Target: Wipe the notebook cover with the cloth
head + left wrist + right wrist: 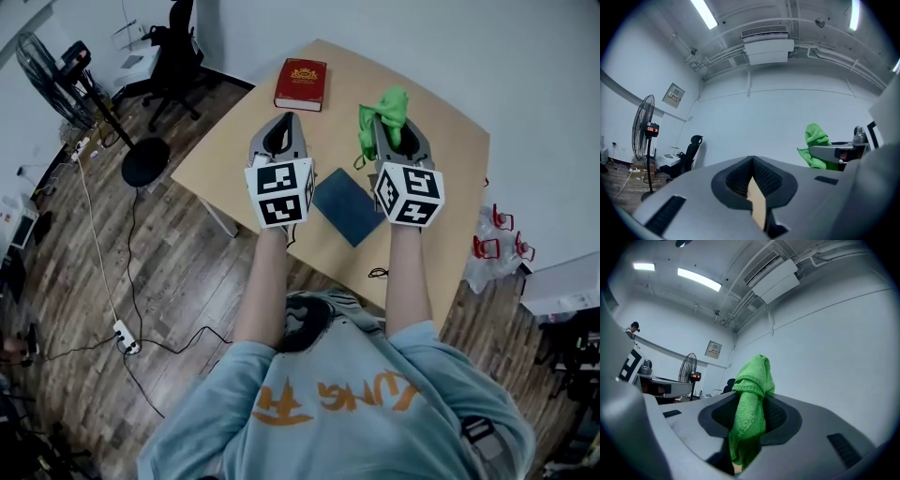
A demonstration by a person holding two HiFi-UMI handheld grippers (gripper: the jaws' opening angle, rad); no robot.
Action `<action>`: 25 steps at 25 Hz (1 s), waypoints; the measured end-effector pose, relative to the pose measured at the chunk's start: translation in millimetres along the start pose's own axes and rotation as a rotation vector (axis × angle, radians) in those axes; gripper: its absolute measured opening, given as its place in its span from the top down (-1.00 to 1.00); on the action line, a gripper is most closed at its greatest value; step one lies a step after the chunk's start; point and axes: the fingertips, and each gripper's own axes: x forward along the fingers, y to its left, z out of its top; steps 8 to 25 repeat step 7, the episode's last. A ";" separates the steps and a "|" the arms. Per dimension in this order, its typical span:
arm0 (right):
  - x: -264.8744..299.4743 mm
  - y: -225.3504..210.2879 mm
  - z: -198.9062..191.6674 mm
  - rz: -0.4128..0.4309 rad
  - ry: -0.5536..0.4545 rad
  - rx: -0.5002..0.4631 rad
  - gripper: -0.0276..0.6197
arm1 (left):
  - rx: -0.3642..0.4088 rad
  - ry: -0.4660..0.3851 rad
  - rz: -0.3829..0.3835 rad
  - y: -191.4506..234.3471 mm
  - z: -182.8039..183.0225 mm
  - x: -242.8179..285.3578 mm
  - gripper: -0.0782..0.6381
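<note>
A red book (301, 83) lies on the table (459, 159) just beyond the left gripper (285, 124), near the far edge. Off the table, well to that gripper's left, a fan (54, 75) and a black office chair (178, 47) stand on the wood floor (178, 272). The dark blue notebook (348, 205) lies flat on the table between the two grippers, back toward the person's wrists. The left gripper's jaws are pressed together, with nothing between them. The right gripper (397, 127) is clamped on the green cloth (382, 112). The cloth bunches above that gripper's jaw tips and hangs down between them.
</note>
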 end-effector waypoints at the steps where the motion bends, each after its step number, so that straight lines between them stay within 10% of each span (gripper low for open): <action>1: 0.8 -0.6 -0.2 -0.006 0.000 0.000 0.54 | 0.000 -0.002 -0.001 1.0 0.4 0.5 0.74; 25: 3.0 1.5 -0.2 -0.014 -0.008 0.000 0.54 | -0.004 -0.014 0.002 10.0 2.1 -0.1 0.74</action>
